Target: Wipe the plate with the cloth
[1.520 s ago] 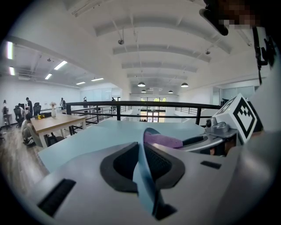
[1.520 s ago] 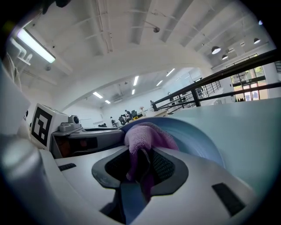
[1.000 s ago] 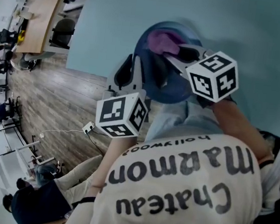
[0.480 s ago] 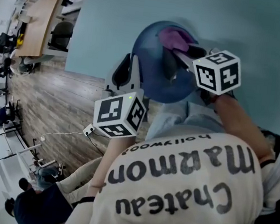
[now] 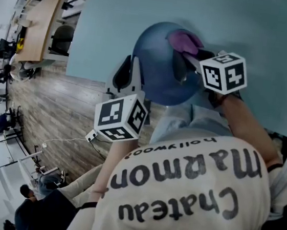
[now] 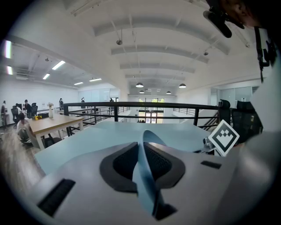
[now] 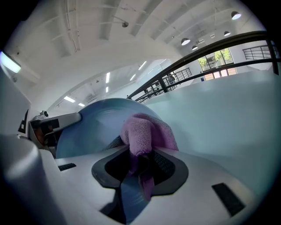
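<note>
The left gripper is clamped edge-on onto the rim of the blue plate, holding it at the tabletop's near edge. The right gripper pinches the purple cloth against the plate's far side. Wiping looks under way, with most of the face left.

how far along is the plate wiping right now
Done: both pickups. The left gripper is clamped on the rim of the blue plate, holding it tilted above the table, and the right gripper grips the purple cloth. In hand: the cloth appears pressed to the plate's face near its far edge. Left: how much is already wiped can't be told, since no dirt shows.
</note>
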Motion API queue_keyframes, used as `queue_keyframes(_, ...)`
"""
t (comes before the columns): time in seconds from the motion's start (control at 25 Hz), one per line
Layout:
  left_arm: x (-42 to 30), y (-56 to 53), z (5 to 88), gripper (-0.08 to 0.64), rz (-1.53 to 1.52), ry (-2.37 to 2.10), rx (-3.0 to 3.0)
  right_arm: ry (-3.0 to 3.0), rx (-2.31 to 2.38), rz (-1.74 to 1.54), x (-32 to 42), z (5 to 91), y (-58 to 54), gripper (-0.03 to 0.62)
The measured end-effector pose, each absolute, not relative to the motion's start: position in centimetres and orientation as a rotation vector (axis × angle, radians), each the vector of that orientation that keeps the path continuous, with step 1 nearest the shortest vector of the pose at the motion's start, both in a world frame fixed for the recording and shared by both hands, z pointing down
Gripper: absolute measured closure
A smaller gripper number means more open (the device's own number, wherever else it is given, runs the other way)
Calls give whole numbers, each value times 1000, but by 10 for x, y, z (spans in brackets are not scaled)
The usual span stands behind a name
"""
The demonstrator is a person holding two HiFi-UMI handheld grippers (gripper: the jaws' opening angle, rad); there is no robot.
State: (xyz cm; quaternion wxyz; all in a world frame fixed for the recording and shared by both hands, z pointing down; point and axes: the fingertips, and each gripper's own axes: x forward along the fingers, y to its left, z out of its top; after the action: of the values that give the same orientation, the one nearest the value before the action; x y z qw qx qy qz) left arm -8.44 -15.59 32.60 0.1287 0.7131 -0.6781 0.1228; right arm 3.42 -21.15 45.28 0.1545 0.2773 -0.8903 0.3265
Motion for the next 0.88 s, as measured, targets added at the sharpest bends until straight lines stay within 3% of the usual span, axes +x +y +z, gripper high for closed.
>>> queue_keyframes(0.88, -95, -153, 333, 525, 324, -2007, 2029, -2415, 775, 901, 49, 475, -188, 453)
